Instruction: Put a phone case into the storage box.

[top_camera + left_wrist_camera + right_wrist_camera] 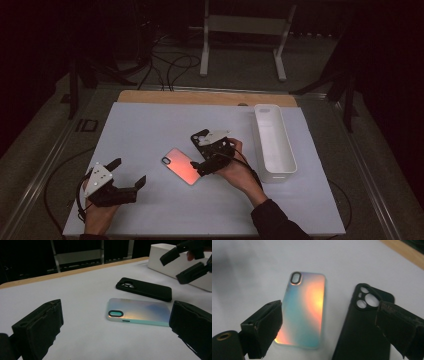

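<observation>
Tongs: right gaped over two cases on the table, iridescent case just beside black case; left gaped too, idle. Risk: closing could pinch both (flat, thin) or skid one away.

An iridescent phone case lies flat, back up, on the white table top near its middle; its glossy skin shifts from pale blue-green to orange, and a dark oval camera ring sits at one end. Just beside it, apart by a narrow strip of white, a matte black phone case lies flat too, roughly parallel, with a cluster of round camera holes at the matching end.
</observation>
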`<state>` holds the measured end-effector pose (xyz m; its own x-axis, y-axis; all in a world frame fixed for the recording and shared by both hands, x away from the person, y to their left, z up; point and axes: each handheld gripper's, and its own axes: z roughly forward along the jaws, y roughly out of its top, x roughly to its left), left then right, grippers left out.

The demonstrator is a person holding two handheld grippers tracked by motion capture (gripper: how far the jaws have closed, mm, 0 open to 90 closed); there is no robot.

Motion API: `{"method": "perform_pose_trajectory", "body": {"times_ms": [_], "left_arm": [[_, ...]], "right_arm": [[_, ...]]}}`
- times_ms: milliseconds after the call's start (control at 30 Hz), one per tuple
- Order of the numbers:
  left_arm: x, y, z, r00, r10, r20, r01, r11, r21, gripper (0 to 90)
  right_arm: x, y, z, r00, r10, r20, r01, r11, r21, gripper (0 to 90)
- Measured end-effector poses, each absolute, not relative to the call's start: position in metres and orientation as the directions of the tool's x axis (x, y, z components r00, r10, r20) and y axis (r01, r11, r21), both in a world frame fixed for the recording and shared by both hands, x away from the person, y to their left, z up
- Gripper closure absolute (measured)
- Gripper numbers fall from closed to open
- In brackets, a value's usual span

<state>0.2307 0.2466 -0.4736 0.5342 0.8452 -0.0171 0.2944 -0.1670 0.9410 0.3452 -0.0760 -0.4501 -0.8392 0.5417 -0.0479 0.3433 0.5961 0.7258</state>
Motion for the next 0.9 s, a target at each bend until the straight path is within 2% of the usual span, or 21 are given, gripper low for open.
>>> {"method": "perform_pose_trajectory", "body": {"times_ms": [900], "left_arm": [[0.231, 0.247, -0.474, 0.536, 0.844, -0.020, 0.297, -0.166, 0.940, 0.0]], "right_arm": [[0.354, -0.035, -0.492, -0.868, 0.495, -0.023, 0.401, 0.728, 0.557, 7.4]]}}
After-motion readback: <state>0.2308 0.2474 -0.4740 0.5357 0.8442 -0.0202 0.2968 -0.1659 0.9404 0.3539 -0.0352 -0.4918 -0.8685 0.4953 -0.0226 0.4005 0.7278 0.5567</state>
